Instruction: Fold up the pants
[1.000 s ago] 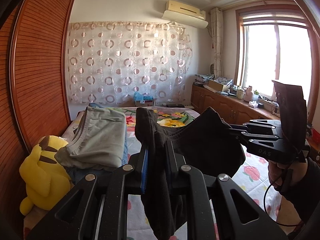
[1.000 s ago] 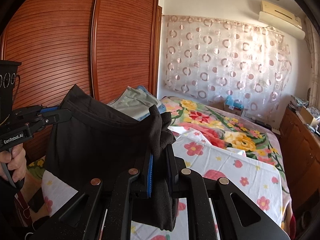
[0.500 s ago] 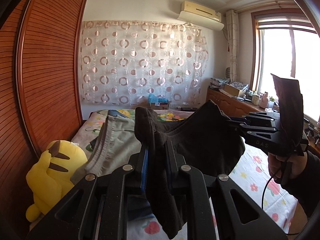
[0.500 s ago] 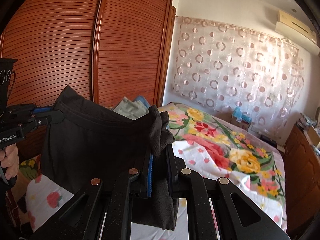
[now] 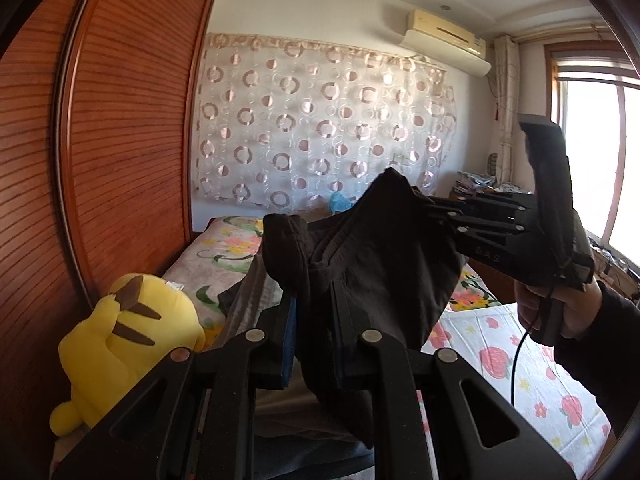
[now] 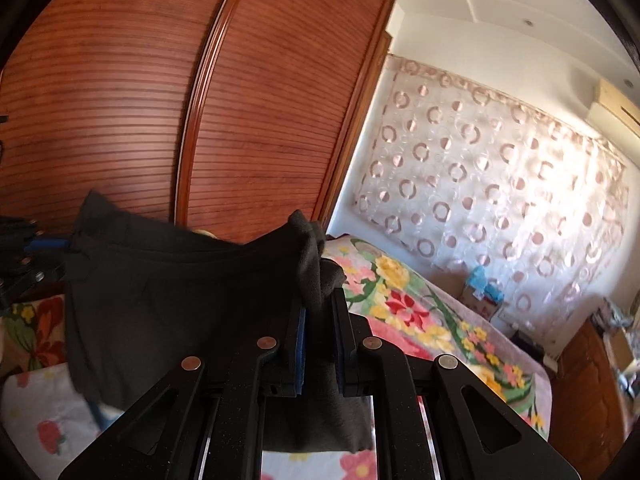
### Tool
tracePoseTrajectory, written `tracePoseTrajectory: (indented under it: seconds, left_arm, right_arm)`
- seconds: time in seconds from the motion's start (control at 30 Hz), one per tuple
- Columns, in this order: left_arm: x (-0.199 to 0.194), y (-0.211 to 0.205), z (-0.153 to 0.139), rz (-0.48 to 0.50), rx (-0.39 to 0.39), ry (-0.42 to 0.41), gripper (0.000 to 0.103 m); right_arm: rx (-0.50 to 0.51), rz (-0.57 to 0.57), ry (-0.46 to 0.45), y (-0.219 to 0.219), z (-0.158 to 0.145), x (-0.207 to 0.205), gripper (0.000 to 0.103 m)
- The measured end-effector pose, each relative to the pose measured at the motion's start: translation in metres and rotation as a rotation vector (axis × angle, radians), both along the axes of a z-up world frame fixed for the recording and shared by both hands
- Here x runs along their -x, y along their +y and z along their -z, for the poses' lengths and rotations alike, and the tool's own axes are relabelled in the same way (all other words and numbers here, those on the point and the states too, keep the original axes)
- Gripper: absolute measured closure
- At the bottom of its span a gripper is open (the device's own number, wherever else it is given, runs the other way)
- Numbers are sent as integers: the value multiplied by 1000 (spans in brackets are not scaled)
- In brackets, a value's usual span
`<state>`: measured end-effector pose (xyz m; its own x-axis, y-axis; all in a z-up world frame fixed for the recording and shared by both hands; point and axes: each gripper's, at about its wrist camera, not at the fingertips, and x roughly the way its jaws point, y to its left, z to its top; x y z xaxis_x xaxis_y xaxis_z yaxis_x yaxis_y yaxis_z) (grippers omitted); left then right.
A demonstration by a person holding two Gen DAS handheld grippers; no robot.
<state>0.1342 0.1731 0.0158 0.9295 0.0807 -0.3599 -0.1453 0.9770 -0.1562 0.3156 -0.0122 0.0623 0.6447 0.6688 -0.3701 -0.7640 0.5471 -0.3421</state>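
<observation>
The black pants (image 5: pixel 376 264) hang in the air above the bed, stretched between both grippers by the waistband. My left gripper (image 5: pixel 312 308) is shut on one bunched end of the waistband. My right gripper (image 6: pixel 320 304) is shut on the other end, and it also shows in the left wrist view (image 5: pixel 424 204) at the right. In the right wrist view the pants (image 6: pixel 160 296) spread to the left, where the left gripper (image 6: pixel 60 252) pinches them. The legs hang down behind the gripper bodies, hidden.
A flowered bedsheet (image 5: pixel 520 364) covers the bed (image 6: pixel 424 320) below. A yellow plush toy (image 5: pixel 124 344) lies at the left by the red-brown wardrobe doors (image 6: pixel 140 120). Grey folded clothes (image 5: pixel 252 300) lie behind the pants. A wooden cabinet (image 6: pixel 588 380) stands at the right.
Both grippers have risen and tilted upward with the pants; the bed and the grey clothes pile have sunk lower in both views. Both stay shut on the waistband.
</observation>
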Motion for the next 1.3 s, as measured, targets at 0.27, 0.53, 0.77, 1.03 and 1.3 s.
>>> tracePoseTrajectory:
  seconds: [0.27, 0.53, 0.77, 1.03, 1.3]
  left_arm:
    - [9, 8, 21, -83, 57, 12, 87]
    - [6, 10, 42, -127, 67, 74, 87]
    - [6, 12, 50, -134, 66, 110, 87]
    - [6, 12, 51, -139, 56, 134, 84]
    - [11, 4, 48, -123, 0, 158, 66]
  right_arm:
    - [47, -52, -10, 48, 11, -28, 92]
    - [43, -82, 44, 59, 18, -42, 90]
    - [-33, -40, 139, 17, 14, -55, 61]
    - [29, 41, 278, 5, 36, -88, 61]
    - [-3, 78, 289, -10, 20, -72, 61]
